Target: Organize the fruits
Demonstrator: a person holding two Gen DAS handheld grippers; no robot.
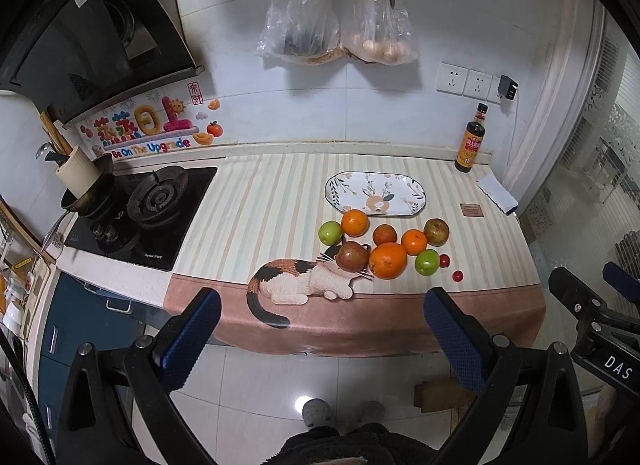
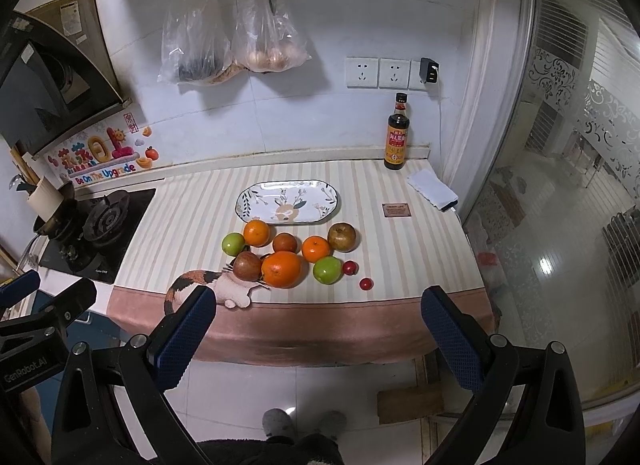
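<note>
Left wrist view shows nothing sorted yet: the plate (image 1: 416, 195) is bare and all fruit lies loose just before it, green apple (image 1: 330, 232) to cherry tomatoes (image 1: 457, 276). Left gripper (image 1: 322, 329) and right gripper (image 2: 318, 325), both wide and empty, hover off the counter edge, probably well short.

Wall sticker (image 1: 148, 131): reads "Be On The Upgrade" in coloured letters, beneath large Chinese characters I cannot make out.
Right gripper body (image 1: 616, 365), seen in the left wrist view: white letters "DAS".
Left gripper body (image 2: 28, 369), seen in the right wrist view: "GenRobot.AI".
Bottle (image 2: 397, 133): yellow-red label with Chinese print, too small to read.
Small brown card (image 2: 396, 210) on the table: print illegible.
Stove (image 1: 154, 205) front edge: a small white brand mark, unreadable.
</note>
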